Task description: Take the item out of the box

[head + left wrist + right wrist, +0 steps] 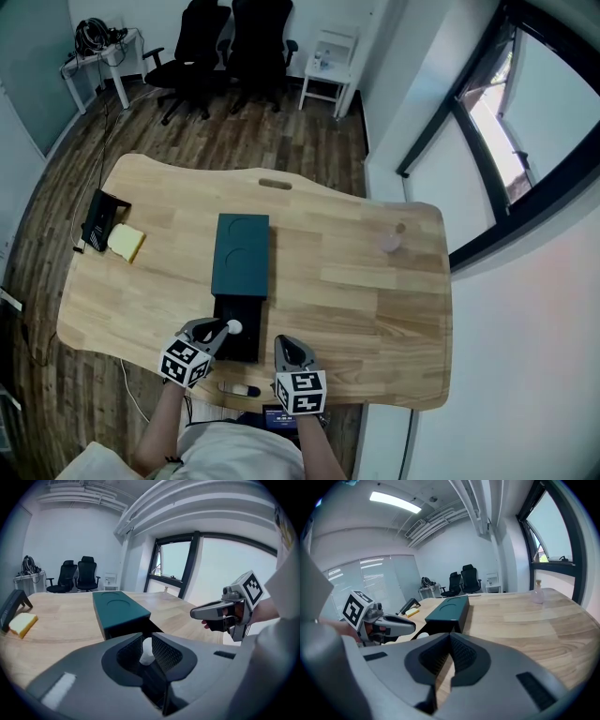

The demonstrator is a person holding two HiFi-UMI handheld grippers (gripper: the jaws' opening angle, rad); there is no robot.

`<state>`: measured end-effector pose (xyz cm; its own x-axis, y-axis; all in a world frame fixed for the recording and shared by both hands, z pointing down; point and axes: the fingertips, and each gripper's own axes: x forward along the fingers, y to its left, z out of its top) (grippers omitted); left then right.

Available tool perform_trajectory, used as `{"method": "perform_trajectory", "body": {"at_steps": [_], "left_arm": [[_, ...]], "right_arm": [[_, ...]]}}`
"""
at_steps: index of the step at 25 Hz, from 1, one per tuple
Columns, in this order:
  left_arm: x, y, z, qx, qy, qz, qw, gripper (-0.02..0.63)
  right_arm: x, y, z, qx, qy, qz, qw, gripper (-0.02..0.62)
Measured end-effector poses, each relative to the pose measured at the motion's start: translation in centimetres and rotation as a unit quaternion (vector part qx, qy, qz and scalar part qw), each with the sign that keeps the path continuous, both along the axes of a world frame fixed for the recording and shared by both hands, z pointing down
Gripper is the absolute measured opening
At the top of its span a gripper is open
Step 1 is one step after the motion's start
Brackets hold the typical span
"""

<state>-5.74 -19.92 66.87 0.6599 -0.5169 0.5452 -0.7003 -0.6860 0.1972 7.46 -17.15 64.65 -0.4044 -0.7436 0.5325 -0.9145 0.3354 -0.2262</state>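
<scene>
A dark teal box (242, 255) lies mid-table with its black drawer (246, 345) pulled out toward me. My left gripper (225, 330) hovers over that drawer, its jaws close around a small white item (146, 651) that sits between the mesh pads. The same white item (234, 327) shows at the jaw tips in the head view. My right gripper (286, 345) is just right of the drawer near the table's front edge. Its jaws meet at the tip with nothing between them. In the left gripper view the right gripper (197, 613) points in from the right.
On the wooden table (375, 309) a yellow sponge (127, 243) and a black stand (98, 220) lie at the left. A small clear bottle (394, 237) stands at the far right. A pen-like object (239, 388) lies at the front edge. Office chairs (225, 47) stand beyond.
</scene>
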Motion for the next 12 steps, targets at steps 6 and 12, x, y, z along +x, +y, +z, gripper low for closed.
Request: {"method": "perform_trajectory", "body": {"at_steps": [6, 12], "left_arm": [[1.2, 0.2, 1.3, -0.018, -0.010, 0.023, 0.9995, 0.138], [2.3, 0.1, 2.6, -0.021, -0.043, 0.049, 0.9977, 0.193]], "right_arm": [[0.8, -0.4, 0.8, -0.010, 0.003, 0.004, 1.000, 0.005], [1.9, -1.1, 1.3, -0.015, 0.005, 0.013, 1.000, 0.005]]}}
